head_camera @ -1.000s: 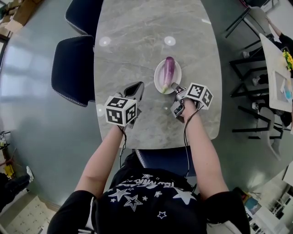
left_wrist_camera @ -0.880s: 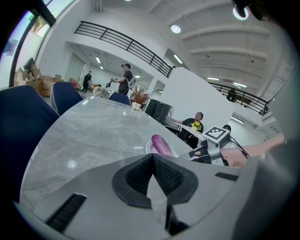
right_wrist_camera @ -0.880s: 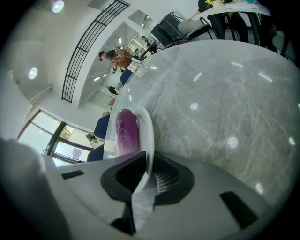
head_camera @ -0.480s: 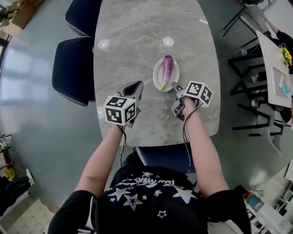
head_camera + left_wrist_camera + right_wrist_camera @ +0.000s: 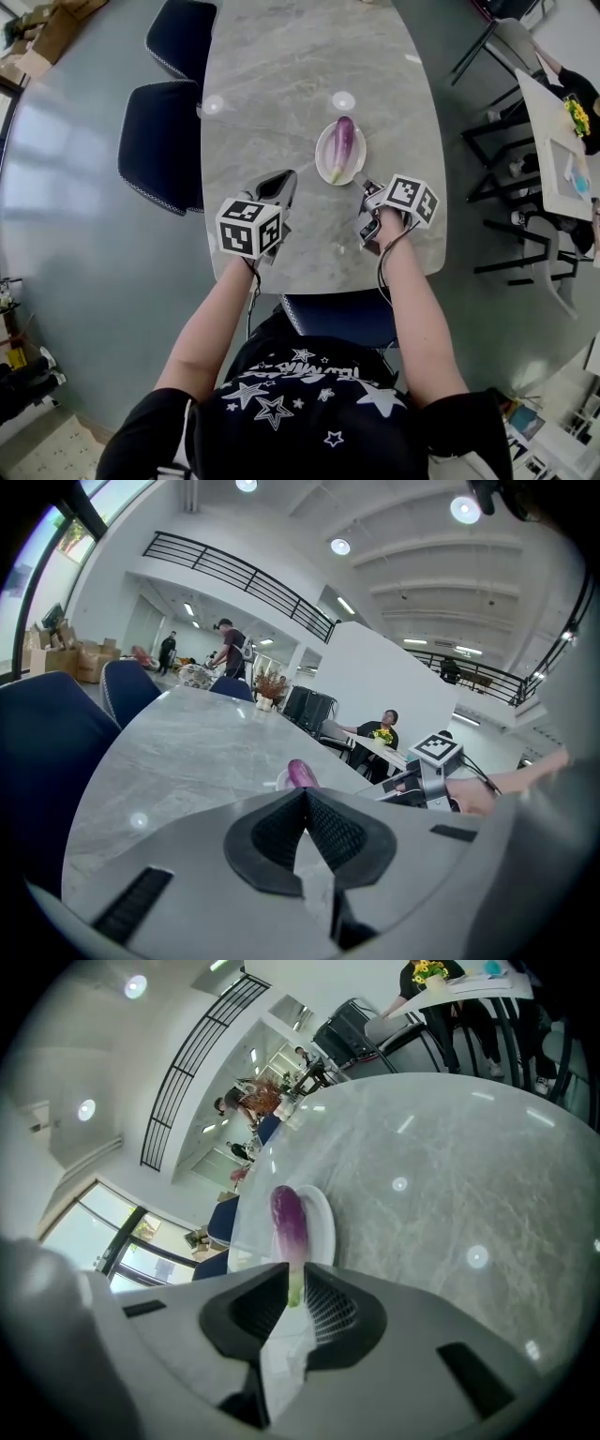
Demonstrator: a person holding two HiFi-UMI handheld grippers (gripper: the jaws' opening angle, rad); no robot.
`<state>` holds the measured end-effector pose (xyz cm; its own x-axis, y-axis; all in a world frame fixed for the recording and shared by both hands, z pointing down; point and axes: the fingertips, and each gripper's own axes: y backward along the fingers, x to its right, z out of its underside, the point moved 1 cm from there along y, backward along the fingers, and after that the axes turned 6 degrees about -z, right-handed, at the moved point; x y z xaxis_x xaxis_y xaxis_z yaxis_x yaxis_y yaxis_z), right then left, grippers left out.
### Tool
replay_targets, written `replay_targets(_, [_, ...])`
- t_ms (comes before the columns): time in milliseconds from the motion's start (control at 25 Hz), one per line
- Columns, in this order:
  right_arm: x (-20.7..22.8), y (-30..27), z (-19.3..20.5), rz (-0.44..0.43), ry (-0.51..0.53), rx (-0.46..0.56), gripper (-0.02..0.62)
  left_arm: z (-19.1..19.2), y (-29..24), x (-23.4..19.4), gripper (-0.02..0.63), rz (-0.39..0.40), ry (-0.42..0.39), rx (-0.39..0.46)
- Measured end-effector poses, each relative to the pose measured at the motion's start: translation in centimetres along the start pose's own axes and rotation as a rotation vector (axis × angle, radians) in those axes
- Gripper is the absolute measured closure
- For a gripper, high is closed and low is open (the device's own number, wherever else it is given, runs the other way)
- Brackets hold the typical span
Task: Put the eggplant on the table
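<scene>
A purple eggplant [image 5: 343, 143] with a green stem end lies on a small white plate [image 5: 326, 161] in the middle of the grey marble table [image 5: 281, 75]. My right gripper [image 5: 360, 179] sits just right of the plate's near edge. In the right gripper view its jaws [image 5: 294, 1290] stand a narrow gap apart, and the eggplant [image 5: 290, 1222] shows beyond that gap, not held. My left gripper [image 5: 283, 178] rests left of the plate, shut and empty [image 5: 305, 794]. From there, only the eggplant's tip [image 5: 297, 772] shows.
Two dark blue chairs [image 5: 159, 141] [image 5: 185, 36] stand along the table's left side, and another [image 5: 337, 319] at the near edge by the person. Black-framed tables and chairs [image 5: 506, 141] fill the right. People stand and sit in the distance [image 5: 230, 644].
The head view has shifted a little. Both grippers keep about the same places beside the plate, and the eggplant has not moved.
</scene>
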<state>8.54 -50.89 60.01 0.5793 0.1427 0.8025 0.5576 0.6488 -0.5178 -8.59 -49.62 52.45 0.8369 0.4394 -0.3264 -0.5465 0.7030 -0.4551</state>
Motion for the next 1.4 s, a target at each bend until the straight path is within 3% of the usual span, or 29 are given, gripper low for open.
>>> replay_targets(280, [-2.9, 2.5, 1.5, -0.038, 0.117, 0.029, 0.541, -0.2, 2.3, 2.3, 0.598, 0.037, -0.053, 0.032])
replay_targets(480, [-6.9, 4.1, 3.1, -0.149, 0.222, 0.085, 0.541, -0.3, 4.6, 3.2, 0.598, 0.061, -0.071, 0.056])
replay_targets(640, [-9.2, 5.9, 3.9, -0.178, 0.275, 0.142, 0.541, -0.6, 6.3, 3.9, 0.598, 0.084, -0.077, 0.077])
replay_targets(1080, [-9.4, 10.6, 5.3, -0.197, 0.329, 0.191, 0.543, 0.6, 7.2, 7.5, 0.598, 0.125, -0.079, 0.085])
replay_targets(1400, [-10.3, 13.1, 6.3, -0.243, 0.434, 0.175, 0.563, 1.0, 8.9, 9.4, 0.598, 0.071, -0.082, 0.107])
